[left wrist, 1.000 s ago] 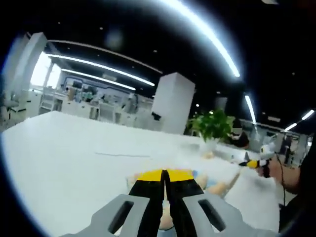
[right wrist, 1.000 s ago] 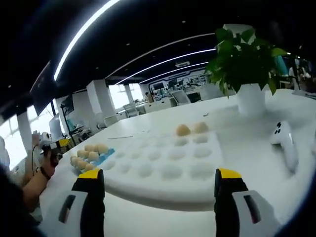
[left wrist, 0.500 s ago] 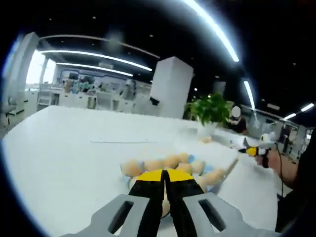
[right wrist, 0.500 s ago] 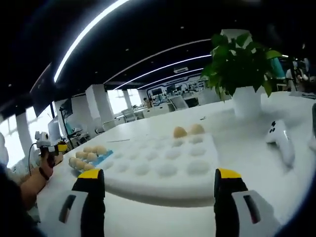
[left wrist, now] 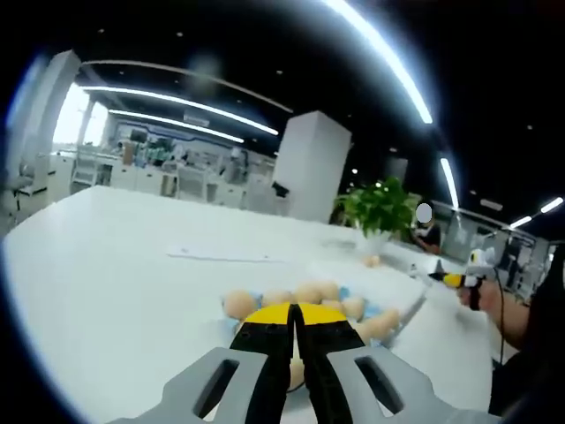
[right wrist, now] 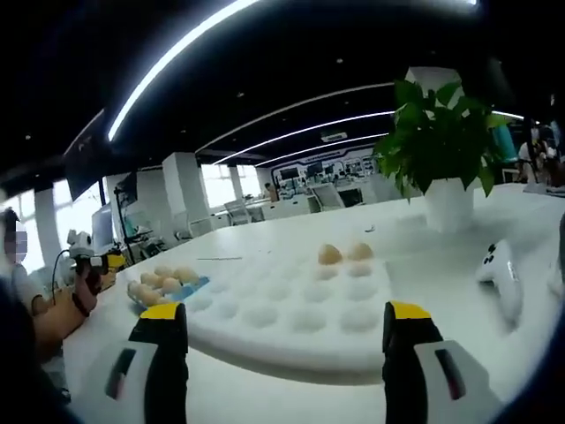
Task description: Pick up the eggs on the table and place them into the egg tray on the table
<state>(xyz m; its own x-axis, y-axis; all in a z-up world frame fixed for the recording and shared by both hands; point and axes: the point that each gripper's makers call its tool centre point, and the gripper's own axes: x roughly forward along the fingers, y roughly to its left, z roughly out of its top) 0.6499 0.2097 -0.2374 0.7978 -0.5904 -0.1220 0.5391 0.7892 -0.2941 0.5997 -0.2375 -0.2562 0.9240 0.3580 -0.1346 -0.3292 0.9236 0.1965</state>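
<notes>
Several tan eggs (left wrist: 305, 294) lie in a heap on a blue holder (left wrist: 372, 310) just beyond my left gripper (left wrist: 293, 315), whose yellow-tipped jaws are pressed together with nothing seen between them. The white egg tray (left wrist: 393, 278) lies past them to the right. In the right gripper view that egg tray (right wrist: 265, 314) spreads out ahead of my right gripper (right wrist: 282, 320), which is wide open and empty. Two eggs (right wrist: 329, 254) sit in hollows at its far edge. The loose eggs (right wrist: 161, 283) rest left of it.
A potted plant (right wrist: 440, 155) stands behind the tray, and a white controller (right wrist: 500, 268) lies to its right. A hand holds the left gripper (right wrist: 91, 262) at the table's left. The right gripper (left wrist: 456, 280) appears at the table's right, with a paper sheet (left wrist: 221, 254) farther back.
The left gripper view has tilted, so the heap of eggs now stands above its jaw tips. The right gripper view has barely shifted. Neither gripper has changed state.
</notes>
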